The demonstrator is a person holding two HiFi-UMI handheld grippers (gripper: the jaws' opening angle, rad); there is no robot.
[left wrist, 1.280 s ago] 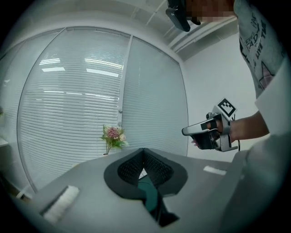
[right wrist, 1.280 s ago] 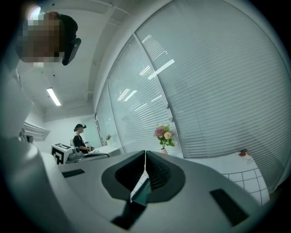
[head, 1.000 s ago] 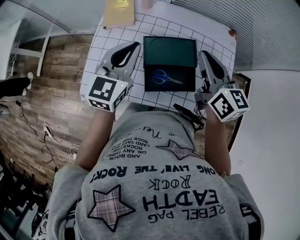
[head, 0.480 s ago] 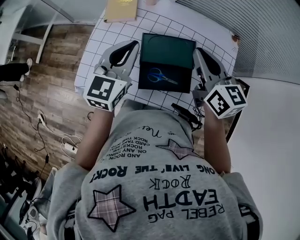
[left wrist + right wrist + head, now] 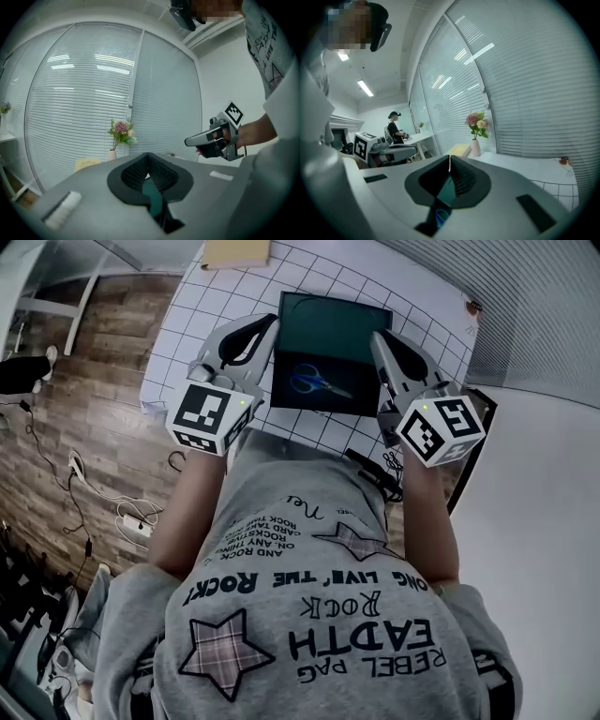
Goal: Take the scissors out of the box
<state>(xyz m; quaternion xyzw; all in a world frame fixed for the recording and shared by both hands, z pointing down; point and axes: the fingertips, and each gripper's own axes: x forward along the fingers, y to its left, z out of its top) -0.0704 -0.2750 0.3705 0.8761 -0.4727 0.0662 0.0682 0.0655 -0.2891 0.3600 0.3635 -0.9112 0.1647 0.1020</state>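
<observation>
Two grey claws, left gripper [image 5: 266, 326] and right gripper [image 5: 378, 337], have ribbed jaws pressed together, empty. Between them sits a square dark green box [image 5: 328, 317] with blue-handled scissors [image 5: 314, 382] inside, on a white checked table [image 5: 214, 298] near slatted window blinds [image 5: 84, 93].

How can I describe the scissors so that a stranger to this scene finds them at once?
Look at the white table with the grid lines. On it stands an open dark green box, and the scissors lie flat inside it. Their blue handles are the only coloured thing on the box's dark floor.
</observation>
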